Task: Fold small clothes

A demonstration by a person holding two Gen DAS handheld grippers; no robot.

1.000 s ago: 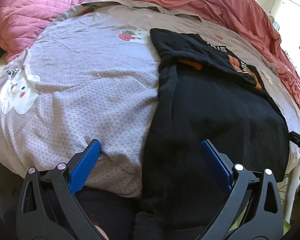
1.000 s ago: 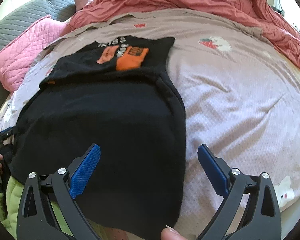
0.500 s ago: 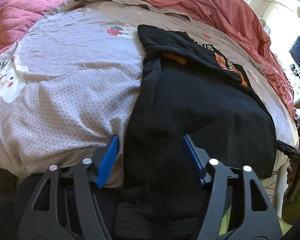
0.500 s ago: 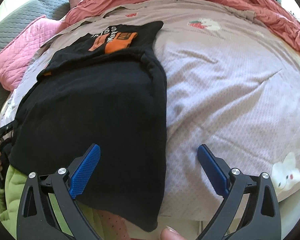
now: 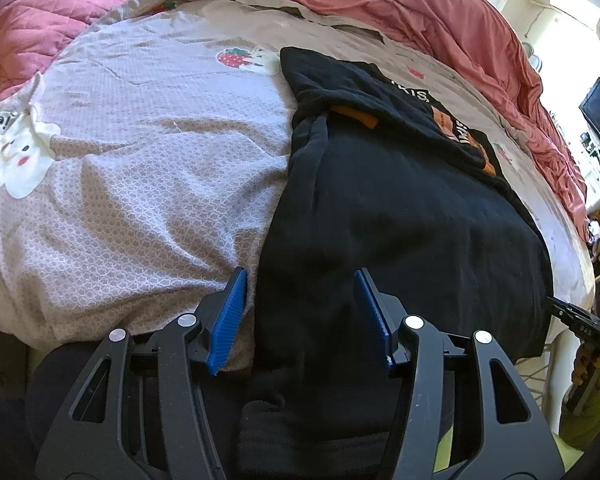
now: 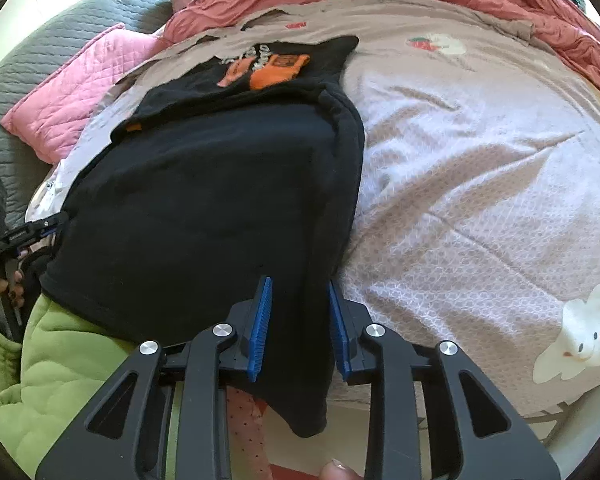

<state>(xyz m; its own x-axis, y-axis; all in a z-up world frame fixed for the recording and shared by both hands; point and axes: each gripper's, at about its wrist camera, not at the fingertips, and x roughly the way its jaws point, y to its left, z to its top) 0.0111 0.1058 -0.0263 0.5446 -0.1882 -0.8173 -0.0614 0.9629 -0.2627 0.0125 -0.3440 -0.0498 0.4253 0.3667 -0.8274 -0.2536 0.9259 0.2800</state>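
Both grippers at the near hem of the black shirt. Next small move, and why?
Probably finish closing both, then lift the hem. The left gripper and right gripper each straddle a near corner of the black shirt, their jaws closing with cloth between them. The shirt lies flat on the bedspread, hem hanging over the near edge, so a firm pinch should come before any fold toward the collar.

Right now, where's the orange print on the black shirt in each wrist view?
Left wrist: orange print sits upper right, at the far end of the black shirt.
Right wrist: orange print sits upper centre, at the shirt's far end.
Shared landmark: the strawberry patch on the bedcover, also seen from the right wrist.
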